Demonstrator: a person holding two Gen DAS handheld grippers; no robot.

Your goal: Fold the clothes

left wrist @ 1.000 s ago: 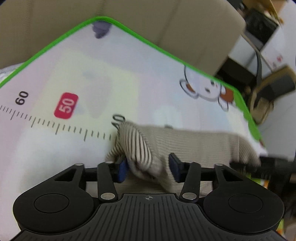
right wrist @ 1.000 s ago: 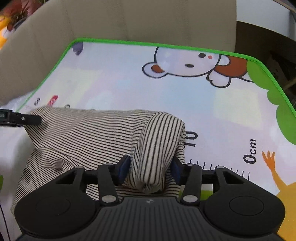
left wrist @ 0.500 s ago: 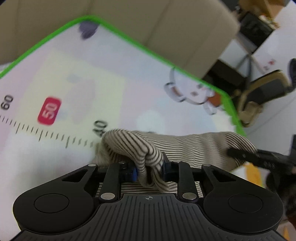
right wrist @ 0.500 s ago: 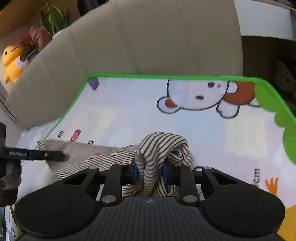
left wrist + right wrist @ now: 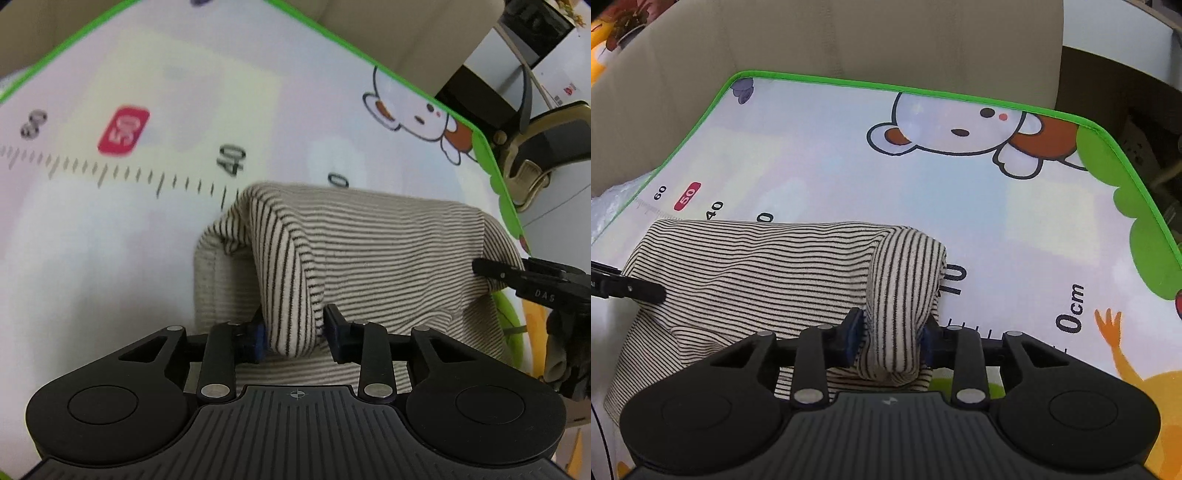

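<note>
A cream garment with thin dark stripes [image 5: 388, 251] [image 5: 757, 266] lies folded on a cartoon play mat [image 5: 147, 240] [image 5: 849, 166] with a printed ruler. My left gripper [image 5: 293, 332] has a raised fold of the garment's left end between its jaws. They are opening: the left pad touches the cloth and a thin gap shows at the right pad. My right gripper [image 5: 892, 330] holds a bunched fold of the right end. Its jaws are opening too, with both pads still against the fabric. Each view shows the other gripper's finger [image 5: 517, 277] [image 5: 628, 290] at the garment's far end.
The mat's green border [image 5: 905, 88] runs along a beige sofa back [image 5: 849, 37]. Crinkled clear plastic [image 5: 613, 199] lies off the mat's left edge. A chair [image 5: 535, 147] and dark furniture stand beyond the right corner.
Half a second ago both grippers were pinched tight on their folds and held higher. Both have since come down towards the mat, and their jaws stand wider around the cloth.
</note>
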